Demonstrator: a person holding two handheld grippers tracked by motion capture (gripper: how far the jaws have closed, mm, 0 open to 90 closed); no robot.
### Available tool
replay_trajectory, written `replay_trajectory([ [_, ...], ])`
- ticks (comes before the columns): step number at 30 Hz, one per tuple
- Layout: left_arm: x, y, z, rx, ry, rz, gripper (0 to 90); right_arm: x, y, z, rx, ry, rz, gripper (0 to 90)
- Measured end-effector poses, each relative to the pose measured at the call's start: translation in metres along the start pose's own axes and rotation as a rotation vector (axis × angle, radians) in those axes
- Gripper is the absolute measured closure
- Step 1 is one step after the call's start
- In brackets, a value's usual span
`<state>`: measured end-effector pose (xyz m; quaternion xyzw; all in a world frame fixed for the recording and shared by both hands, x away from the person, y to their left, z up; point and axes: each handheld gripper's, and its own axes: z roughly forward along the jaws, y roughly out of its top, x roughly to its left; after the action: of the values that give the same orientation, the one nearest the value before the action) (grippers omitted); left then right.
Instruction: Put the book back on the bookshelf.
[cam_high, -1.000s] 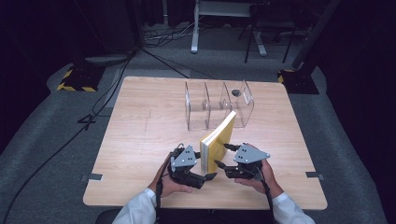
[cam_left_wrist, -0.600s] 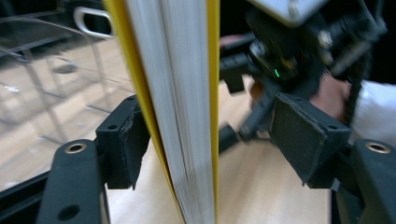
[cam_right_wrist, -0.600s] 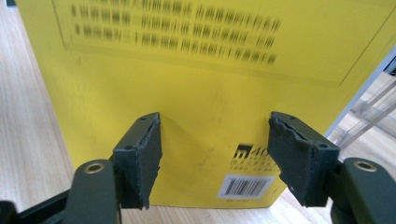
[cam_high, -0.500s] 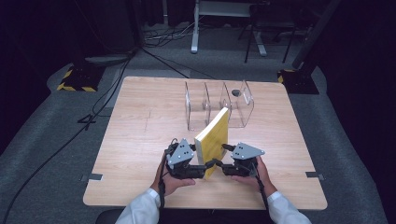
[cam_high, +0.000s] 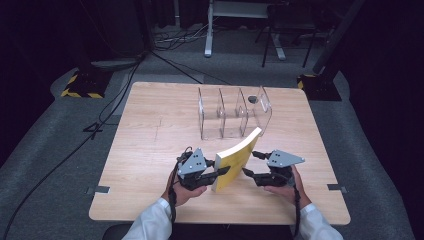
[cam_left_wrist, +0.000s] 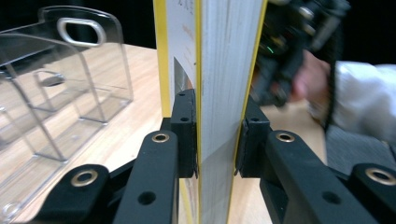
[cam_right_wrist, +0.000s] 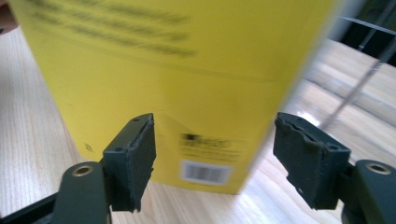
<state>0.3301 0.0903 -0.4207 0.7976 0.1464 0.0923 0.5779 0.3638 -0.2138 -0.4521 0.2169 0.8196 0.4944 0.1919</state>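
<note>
High view: near the table's (cam_high: 150, 145) front edge the left claw (cam_high: 220, 171) is clenched on a yellow book (cam_high: 236, 157), which stands on edge and leans toward the far right, and the left claw view shows both pads (cam_left_wrist: 186, 133) pressed flat against its covers with the page block between them. The right claw (cam_high: 248, 172) sits just beside the book's back cover with its jaws spread wide and gripping nothing. Farther back, near the book's top corner, stands a clear acrylic divider rack (cam_high: 230, 112).

overhead forward-down view, two close views sharing book (cam_high: 234, 159)
</note>
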Motion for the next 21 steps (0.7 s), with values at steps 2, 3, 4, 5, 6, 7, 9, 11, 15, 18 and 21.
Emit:
replay_trajectory([
  [2, 0.0, -0.001, -0.003, 0.001, -0.027, 0.006, 74.7, -0.005, 0.0, -0.005, -0.018, 0.013, 0.005, 26.7],
  [3, -0.001, -0.002, -0.006, 0.003, -0.041, 0.02, 74.8, -0.007, 0.001, -0.006, -0.026, 0.044, 0.005, 23.2],
  [4, -0.002, -0.002, -0.009, 0.006, -0.047, 0.025, 74.8, -0.008, 0.003, -0.006, -0.031, 0.076, -0.002, 23.6],
  [5, -0.002, -0.003, -0.012, 0.011, -0.055, 0.033, 74.7, -0.007, 0.005, -0.005, -0.042, 0.099, -0.016, 25.0],
  [6, -0.001, -0.003, -0.015, 0.016, -0.06, 0.035, 74.7, -0.006, 0.007, -0.004, -0.053, 0.125, -0.026, 25.5],
  [7, 0.0, -0.004, -0.018, 0.021, -0.068, 0.037, 74.7, -0.005, 0.01, -0.002, -0.064, 0.152, -0.038, 25.5],
  [9, 0.001, -0.005, -0.023, 0.027, -0.088, 0.038, 74.6, -0.001, 0.014, 0.003, -0.077, 0.207, -0.05, 26.0],
  [11, 0.002, -0.006, -0.025, 0.03, -0.096, 0.034, 73.9, 0.002, 0.015, 0.006, -0.089, 0.261, -0.051, 34.9],
  [15, -0.001, -0.011, -0.028, 0.058, -0.055, 0.051, 72.2, 0.007, 0.012, 0.006, -0.133, 0.297, -0.024, 41.7],
  [18, -0.003, -0.023, -0.031, 0.072, 0.001, 0.055, 71.5, 0.005, 0.008, 0.0, -0.138, 0.309, -0.02, 51.5],
  [21, -0.004, -0.031, -0.033, 0.08, 0.011, 0.041, 70.3, 0.008, 0.006, -0.009, -0.128, 0.328, -0.042, 59.2],
])
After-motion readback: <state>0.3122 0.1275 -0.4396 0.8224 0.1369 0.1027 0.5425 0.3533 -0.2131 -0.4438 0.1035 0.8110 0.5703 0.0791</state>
